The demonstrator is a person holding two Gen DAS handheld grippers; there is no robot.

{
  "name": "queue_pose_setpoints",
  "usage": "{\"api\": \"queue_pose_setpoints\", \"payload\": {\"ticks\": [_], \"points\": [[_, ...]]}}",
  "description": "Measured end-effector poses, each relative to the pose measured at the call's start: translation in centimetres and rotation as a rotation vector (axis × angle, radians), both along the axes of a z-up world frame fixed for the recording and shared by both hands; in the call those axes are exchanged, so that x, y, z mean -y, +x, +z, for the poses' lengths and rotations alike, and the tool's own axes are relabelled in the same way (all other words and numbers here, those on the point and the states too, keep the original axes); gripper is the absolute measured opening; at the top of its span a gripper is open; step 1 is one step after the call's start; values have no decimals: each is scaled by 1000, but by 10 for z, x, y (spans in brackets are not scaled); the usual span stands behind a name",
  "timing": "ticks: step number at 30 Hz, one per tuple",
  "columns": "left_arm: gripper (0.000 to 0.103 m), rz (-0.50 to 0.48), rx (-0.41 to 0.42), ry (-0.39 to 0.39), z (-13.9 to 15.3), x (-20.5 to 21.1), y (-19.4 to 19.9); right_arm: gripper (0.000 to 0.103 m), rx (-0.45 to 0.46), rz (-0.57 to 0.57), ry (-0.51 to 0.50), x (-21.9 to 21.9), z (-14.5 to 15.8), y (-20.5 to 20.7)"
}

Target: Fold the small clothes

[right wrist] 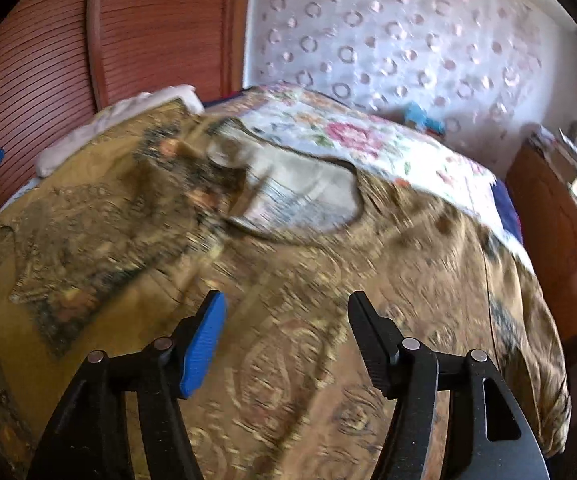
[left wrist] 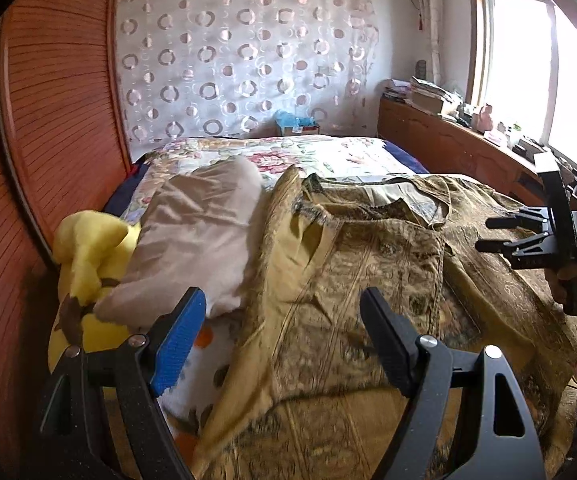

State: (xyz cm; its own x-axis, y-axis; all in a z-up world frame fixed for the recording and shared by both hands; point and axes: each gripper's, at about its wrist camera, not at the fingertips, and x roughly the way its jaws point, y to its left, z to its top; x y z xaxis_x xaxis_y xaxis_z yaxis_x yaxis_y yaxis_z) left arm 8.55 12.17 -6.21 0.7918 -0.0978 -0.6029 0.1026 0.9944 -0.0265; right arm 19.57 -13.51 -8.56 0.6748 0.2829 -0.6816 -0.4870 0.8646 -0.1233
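Observation:
A gold and brown patterned top [left wrist: 372, 280] lies spread on the bed, neckline [left wrist: 404, 200] toward the far end, its left side folded over so the plain yellow lining [left wrist: 288, 264] shows. It fills the right wrist view [right wrist: 296, 272], blurred, with the neckline [right wrist: 300, 196] ahead. My left gripper [left wrist: 284, 312] is open and empty above the top's left part. My right gripper [right wrist: 286, 320] is open and empty above the middle of the top; it also shows at the right of the left wrist view [left wrist: 484, 234].
A beige pillow [left wrist: 196, 236] and a yellow plush toy [left wrist: 84, 264] lie left of the top by the wooden headboard [left wrist: 56, 128]. A floral bedspread [left wrist: 288, 156] covers the far bed. A wooden ledge [left wrist: 448, 140] with clutter runs under the window at right.

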Motion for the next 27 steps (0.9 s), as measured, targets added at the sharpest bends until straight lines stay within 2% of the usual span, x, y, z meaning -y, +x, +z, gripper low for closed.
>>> {"api": "queue_pose_setpoints", "payload": {"ticks": [6, 9, 12, 17, 23, 27], "points": [[80, -28, -39, 42, -5, 4, 40, 66, -54, -40, 31, 14, -7, 5], [69, -43, -62, 38, -8, 5, 59, 66, -59, -50, 42, 17, -8, 7], [59, -52, -83, 44, -12, 5, 77, 72, -55, -66, 37, 20, -11, 13], [58, -58, -127, 66, -20, 12, 114, 75, -47, -78, 25, 20, -12, 14], [57, -55, -140, 113, -29, 24, 149, 78, -73, -82, 51, 25, -13, 17], [57, -49, -158, 175, -35, 34, 165, 80, -75, -88, 48, 26, -13, 17]]}}
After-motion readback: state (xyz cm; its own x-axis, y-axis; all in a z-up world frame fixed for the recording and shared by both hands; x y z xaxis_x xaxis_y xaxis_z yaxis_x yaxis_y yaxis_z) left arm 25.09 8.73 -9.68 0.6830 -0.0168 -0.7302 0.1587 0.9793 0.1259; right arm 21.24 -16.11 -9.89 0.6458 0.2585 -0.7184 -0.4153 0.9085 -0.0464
